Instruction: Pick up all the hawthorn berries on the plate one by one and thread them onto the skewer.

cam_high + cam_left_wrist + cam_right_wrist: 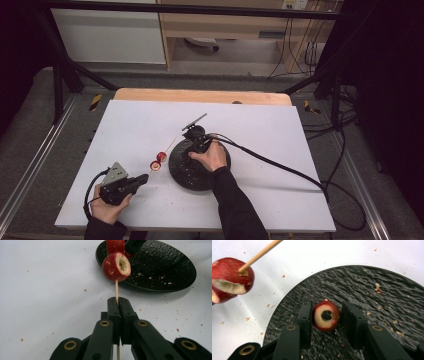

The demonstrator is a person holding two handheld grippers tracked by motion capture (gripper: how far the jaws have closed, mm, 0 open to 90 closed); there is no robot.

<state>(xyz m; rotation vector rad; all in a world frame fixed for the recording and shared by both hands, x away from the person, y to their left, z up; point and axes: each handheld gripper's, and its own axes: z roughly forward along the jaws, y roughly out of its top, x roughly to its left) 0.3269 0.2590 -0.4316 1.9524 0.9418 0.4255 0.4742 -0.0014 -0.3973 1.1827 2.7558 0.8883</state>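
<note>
The cored red fruit piece (326,315) is lying on the near-left part of the black plate (387,300), hollow end facing me. I am setting my right gripper (327,315) around it, fingers open with one to each side, the left one touching or nearly so, so they can close on its flanks, I judge. Left of the plate, over the white table (250,125), my left gripper (117,305) is clamping the wooden skewer (116,288) shut between its fingers, holding it with two threaded fruit pieces (116,266) aimed toward the plate, likely to take the next one.
</note>
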